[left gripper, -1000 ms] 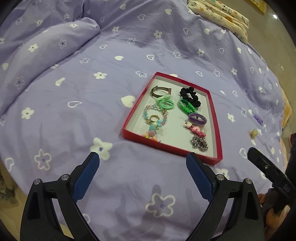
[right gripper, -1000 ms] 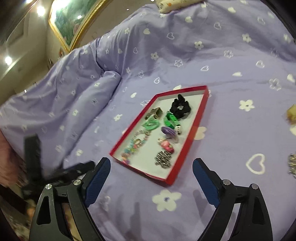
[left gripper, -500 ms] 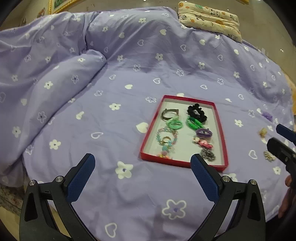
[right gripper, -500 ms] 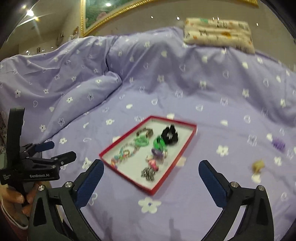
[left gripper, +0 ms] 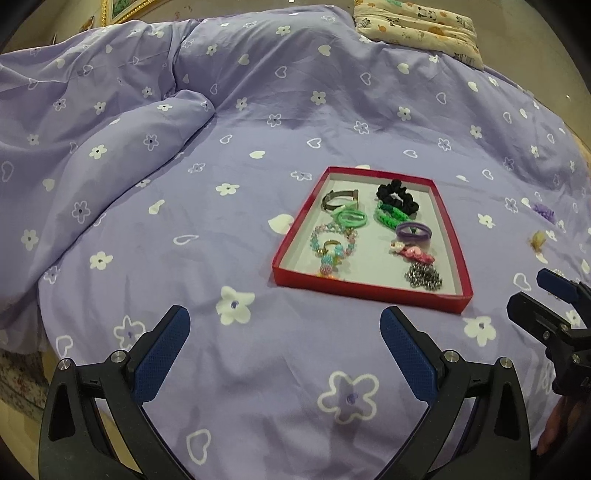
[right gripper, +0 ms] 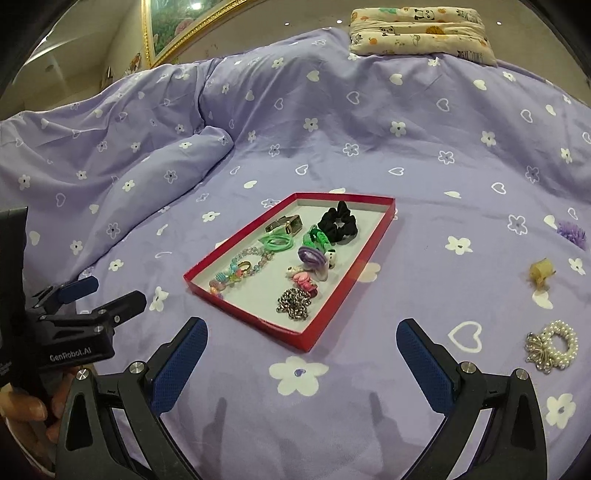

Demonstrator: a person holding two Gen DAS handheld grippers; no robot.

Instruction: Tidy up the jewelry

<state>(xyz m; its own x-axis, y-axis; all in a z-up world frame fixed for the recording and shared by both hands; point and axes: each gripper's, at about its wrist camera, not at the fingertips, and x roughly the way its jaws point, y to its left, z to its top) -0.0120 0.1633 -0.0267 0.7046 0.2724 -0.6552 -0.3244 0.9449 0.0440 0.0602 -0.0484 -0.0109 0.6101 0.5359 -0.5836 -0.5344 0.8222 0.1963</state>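
Here, on a purple bedcover [left gripper: 258, 122] with white flowers and hearts, a shallow red tray [left gripper: 284, 236] near the middle of the bed. Inside the tray, in two rows: on the left a dark watch [left gripper: 338, 199] at the far end, then green hair ties [left gripper: 351, 218], then a beaded bracelet [left gripper: 332, 245] with a pastel charm at the near end. On the right a black scrunchie [left gripper: 397, 195] at the far end, a green braided band [left gripper: 388, 216], a purple hair tie [left gripper: 413, 232], a pink clip [left gripper: 413, 254] and a silver chain [left gripper: 424, 277] at the near edge.

Outside the tray, well to the right on the cover: a purple fuzzy piece [right gripper: 571, 233] farthest, a small yellow piece [right gripper: 540, 272] nearer, and a pearl bracelet [right gripper: 552, 345] with a silver ornament nearest, all apart from each other.

Left gripper [left gripper: 284, 339] near the front edge of the bed, jaws spread fully wide, nothing between the blue pads [left gripper: 162, 354], only cover below. Right gripper [right gripper: 301, 354] likewise fully spread and holding nothing, near side of the tray, the pearl bracelet just to the right of its right finger.

At the far side, a cream pillow [right gripper: 421, 31] with animal print; at far left, a gold picture frame [right gripper: 173, 33] on the wall.
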